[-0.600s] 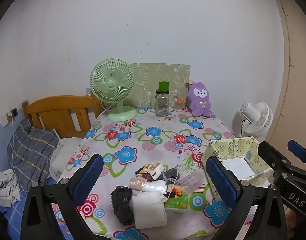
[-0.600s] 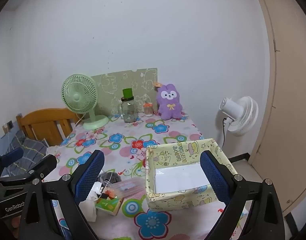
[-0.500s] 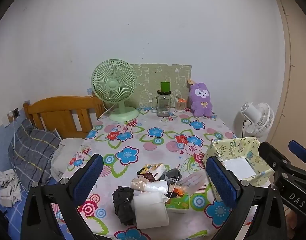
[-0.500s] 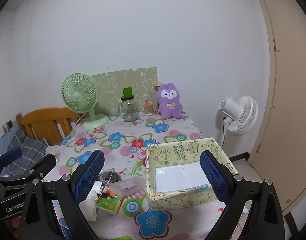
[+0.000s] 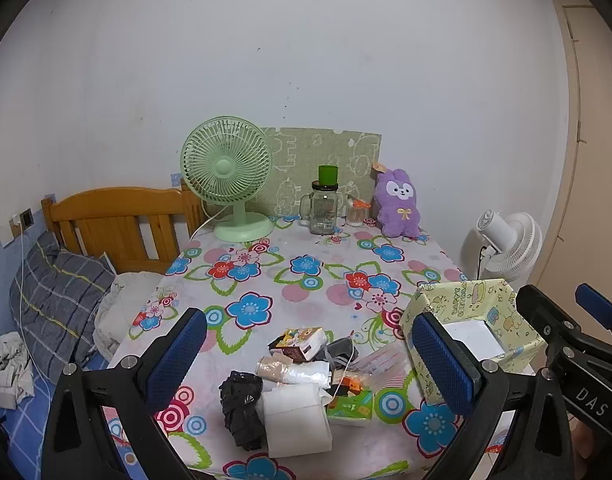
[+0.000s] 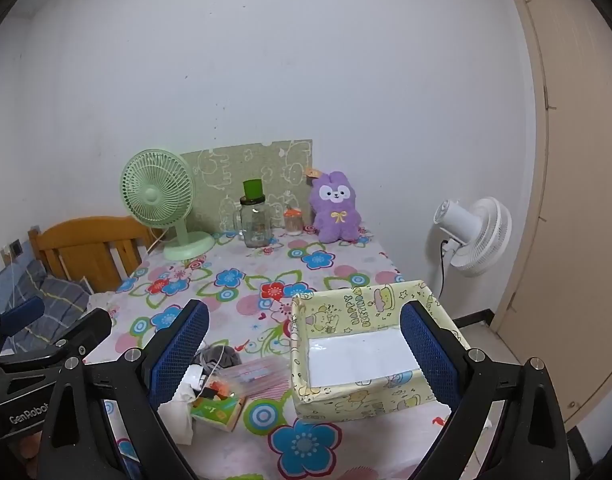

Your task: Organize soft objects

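A heap of small soft things lies at the table's near edge: a white folded cloth (image 5: 295,420), a black bundle (image 5: 241,404), a clear wrapped roll (image 5: 291,370), a grey sock (image 5: 340,350), a small printed pack (image 5: 299,342) and a green tissue pack (image 5: 350,404), which also shows in the right wrist view (image 6: 217,410). A yellow paper box (image 6: 346,392), open and empty, stands to the right of the heap and shows in the left wrist view (image 5: 462,300). My left gripper (image 5: 306,360) is open above the heap. My right gripper (image 6: 306,348) is open above the box's left part.
A flowered cloth covers the table (image 5: 306,268). At the back stand a green fan (image 5: 227,178), a glass jar (image 5: 324,210), a small cup (image 5: 356,214) and a purple plush rabbit (image 5: 398,204). A bed with a wooden headboard (image 5: 117,224) is left; a white floor fan (image 6: 474,232) is right.
Both grippers have drifted slightly, so the scene shifts a little in each view. Nothing on the table has moved.
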